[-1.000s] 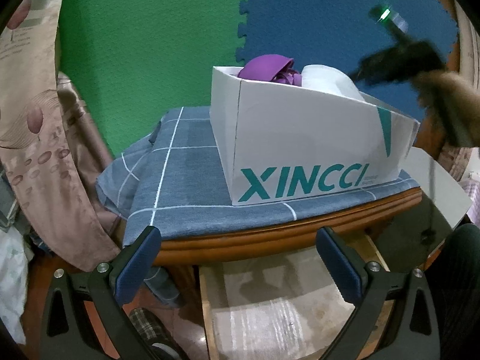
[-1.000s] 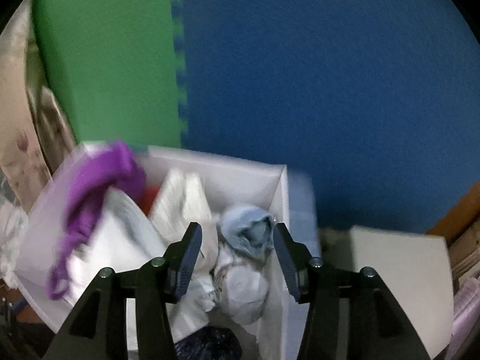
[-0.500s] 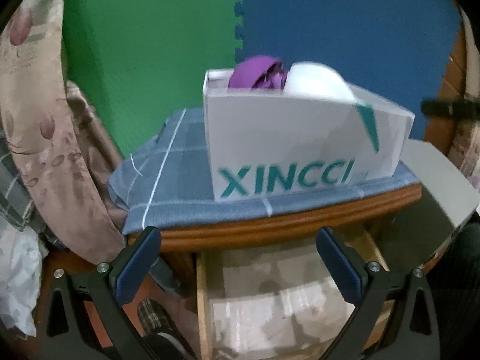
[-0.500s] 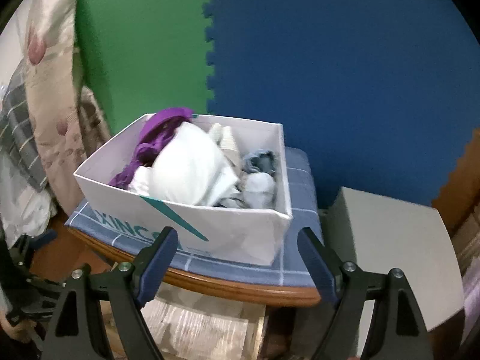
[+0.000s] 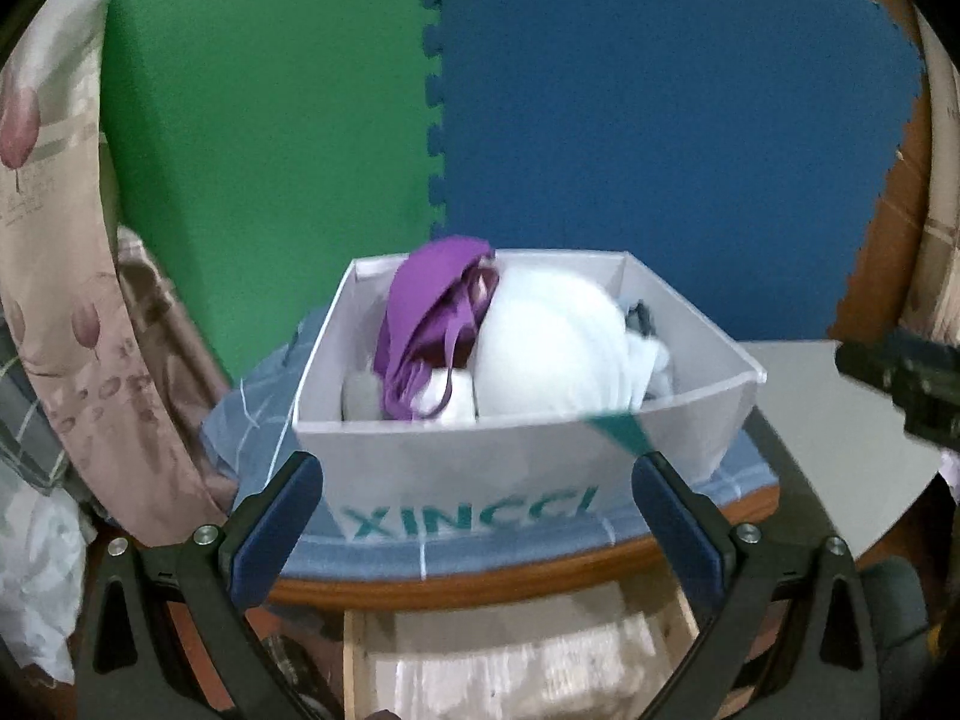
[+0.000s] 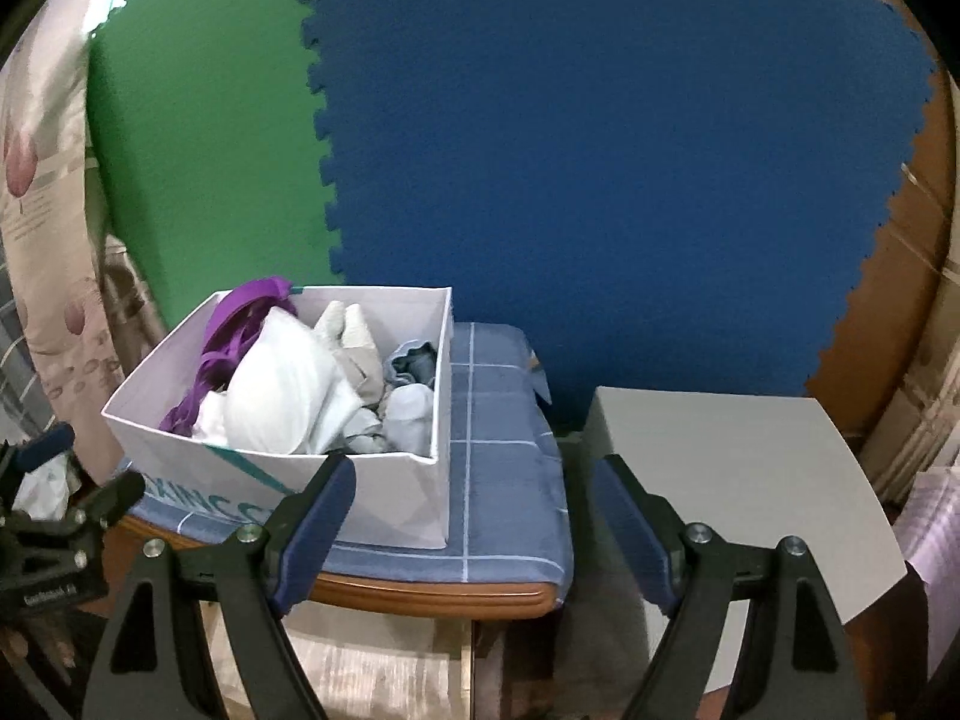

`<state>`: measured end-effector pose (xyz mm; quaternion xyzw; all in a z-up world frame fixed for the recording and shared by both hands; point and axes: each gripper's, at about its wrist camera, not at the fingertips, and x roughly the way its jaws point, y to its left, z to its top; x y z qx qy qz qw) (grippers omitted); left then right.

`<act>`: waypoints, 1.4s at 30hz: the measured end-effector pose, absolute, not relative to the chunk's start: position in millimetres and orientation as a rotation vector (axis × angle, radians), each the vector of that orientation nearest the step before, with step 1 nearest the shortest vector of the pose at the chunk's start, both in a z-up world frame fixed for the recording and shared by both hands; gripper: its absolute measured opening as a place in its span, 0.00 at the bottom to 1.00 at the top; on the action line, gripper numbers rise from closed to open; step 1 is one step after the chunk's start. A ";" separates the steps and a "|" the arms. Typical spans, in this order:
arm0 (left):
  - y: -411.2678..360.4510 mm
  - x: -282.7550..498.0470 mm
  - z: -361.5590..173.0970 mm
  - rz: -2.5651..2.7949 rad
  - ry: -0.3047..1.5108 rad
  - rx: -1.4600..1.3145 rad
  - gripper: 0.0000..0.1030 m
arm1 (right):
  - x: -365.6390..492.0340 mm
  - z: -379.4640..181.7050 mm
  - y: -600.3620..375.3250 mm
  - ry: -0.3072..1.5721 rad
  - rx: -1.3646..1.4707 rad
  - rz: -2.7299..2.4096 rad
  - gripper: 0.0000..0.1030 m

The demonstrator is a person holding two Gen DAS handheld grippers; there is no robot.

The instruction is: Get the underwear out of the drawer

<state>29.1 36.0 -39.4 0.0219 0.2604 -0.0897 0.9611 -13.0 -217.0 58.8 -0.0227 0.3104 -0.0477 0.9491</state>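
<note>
A white open box marked XINCCI [image 5: 480,480] [image 6: 414,492] stands on a wooden stand covered with a blue checked cloth [image 6: 498,420]. It holds a purple garment [image 5: 432,300] [image 6: 240,318], a white bra [image 5: 552,348] [image 6: 282,384] and pale blue and grey pieces [image 6: 408,396]. My left gripper [image 5: 477,516] is open and empty, in front of the box's near wall. My right gripper [image 6: 471,516] is open and empty, in front of the box's right corner. Below the stand an open wooden drawer [image 5: 516,666] shows its bare bottom.
Green [image 5: 270,150] and blue foam mats [image 6: 600,150] form the back wall. A grey-white board [image 6: 738,480] lies to the right of the stand. A flowered curtain [image 5: 72,300] hangs at the left. The left gripper's body shows at the right wrist view's left edge [image 6: 54,522].
My right gripper has drawn back out of the box, its fingers opened wide, and now stands in front of it. My left gripper has risen and now looks down into the box.
</note>
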 end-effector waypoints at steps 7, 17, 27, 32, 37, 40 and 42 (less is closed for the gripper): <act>27.2 37.0 -17.6 -0.187 0.508 0.025 0.99 | -18.9 67.5 -222.7 0.614 -0.039 -0.114 0.82; 20.9 40.4 -6.2 -0.200 0.514 0.016 0.99 | -19.8 70.9 -222.2 0.613 -0.040 -0.106 0.82; 23.3 42.6 -3.1 -0.189 0.534 0.003 0.99 | -15.2 73.8 -213.1 0.613 -0.058 -0.083 0.82; 26.6 55.7 -3.0 -0.137 0.620 -0.014 1.00 | 0.7 78.9 -205.2 0.640 -0.089 -0.078 0.82; 26.5 48.0 -9.4 -0.014 0.725 0.015 1.00 | 1.7 71.3 -194.9 0.723 -0.117 -0.067 0.82; 28.6 30.7 -21.4 -0.004 0.812 -0.005 1.00 | -14.4 58.4 -192.5 0.768 -0.106 -0.040 0.82; 28.7 14.0 -30.9 0.016 0.880 -0.004 1.00 | -26.3 50.2 -191.2 0.803 -0.110 -0.040 0.82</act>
